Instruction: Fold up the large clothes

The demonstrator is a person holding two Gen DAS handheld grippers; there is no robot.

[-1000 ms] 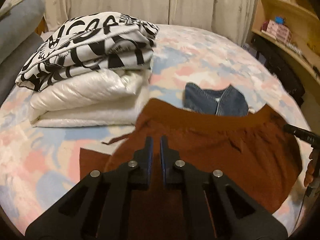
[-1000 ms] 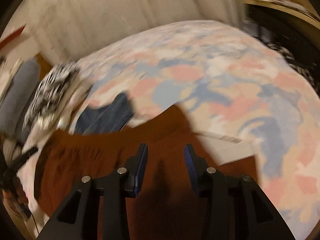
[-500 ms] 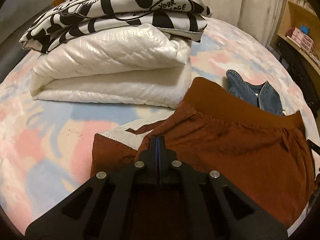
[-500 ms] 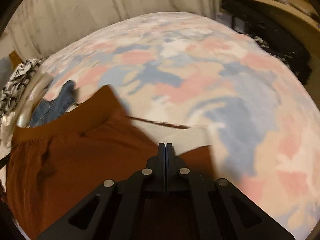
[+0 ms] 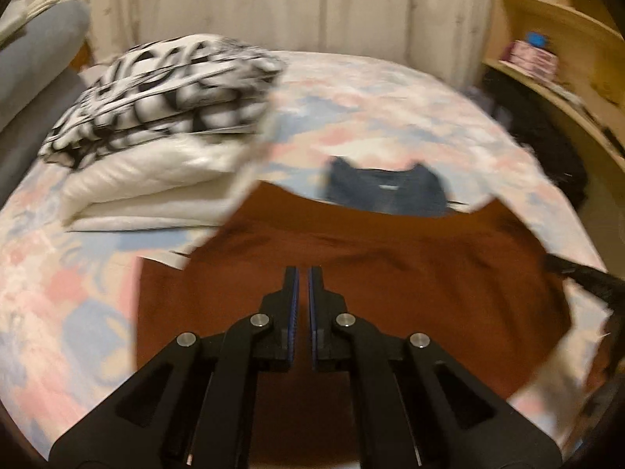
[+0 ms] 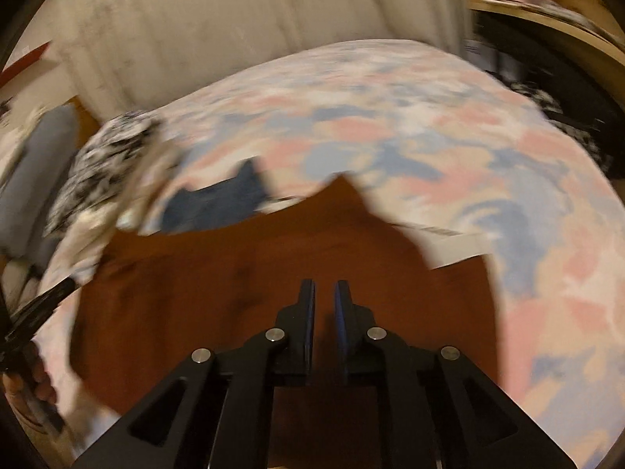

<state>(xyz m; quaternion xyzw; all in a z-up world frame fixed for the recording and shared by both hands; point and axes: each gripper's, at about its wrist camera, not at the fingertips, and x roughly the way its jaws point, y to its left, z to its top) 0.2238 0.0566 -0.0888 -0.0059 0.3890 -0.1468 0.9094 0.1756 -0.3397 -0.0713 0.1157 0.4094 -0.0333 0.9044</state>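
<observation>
A rust-brown garment [image 5: 390,273] lies on the pastel patterned bed [image 5: 371,117], folded over, with a white inner strip showing at its left edge. It also fills the lower right wrist view [image 6: 254,293]. My left gripper [image 5: 302,273] hovers above the garment with a narrow gap between its fingers and nothing in it. My right gripper [image 6: 324,287] is also slightly open and empty above the garment. A blue denim piece [image 5: 384,193] lies beyond the waistband; it also shows in the right wrist view [image 6: 218,205]. Both views are motion-blurred.
A stack of folded clothes, black-and-white print on a white quilted piece [image 5: 156,136], sits at the bed's left. A grey cushion [image 5: 35,62] is at far left. Wooden shelves [image 5: 566,39] and dark items stand on the right. Curtains hang behind the bed.
Both grippers were shut on the brown garment half a second ago; now both have opened slightly and lifted back from it. The garment lies flat on the bed.
</observation>
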